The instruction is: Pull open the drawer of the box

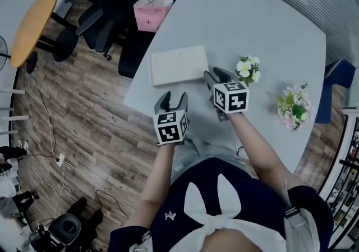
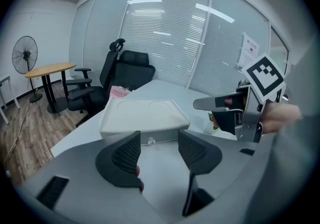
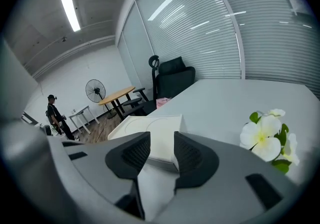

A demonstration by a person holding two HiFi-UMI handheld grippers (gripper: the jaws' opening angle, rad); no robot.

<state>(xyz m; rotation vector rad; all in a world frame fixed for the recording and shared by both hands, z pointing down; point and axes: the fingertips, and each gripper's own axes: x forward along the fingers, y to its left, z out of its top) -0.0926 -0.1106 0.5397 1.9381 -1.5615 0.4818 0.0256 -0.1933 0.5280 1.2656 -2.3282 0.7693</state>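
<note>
A flat white box (image 1: 177, 65) lies on the grey table (image 1: 263, 26). Its drawer front faces me, flush with the box, with a small clear knob (image 2: 150, 140) in the middle. My left gripper (image 1: 171, 101) hovers over the table's near edge, a short way in front of the box (image 2: 142, 118); its jaws (image 2: 159, 150) stand open and empty, lined up with the knob. My right gripper (image 1: 213, 77) is at the box's right front corner. Its jaws (image 3: 161, 152) are open, and that corner of the box (image 3: 150, 135) shows in the gap between them.
A white flower sprig (image 1: 247, 69) lies just right of the right gripper, and a pink bunch (image 1: 293, 105) sits farther right. A pink bag (image 1: 151, 12) and black office chairs (image 1: 95, 26) stand beyond the table's left edge. A round wooden table (image 1: 33, 23) is at far left.
</note>
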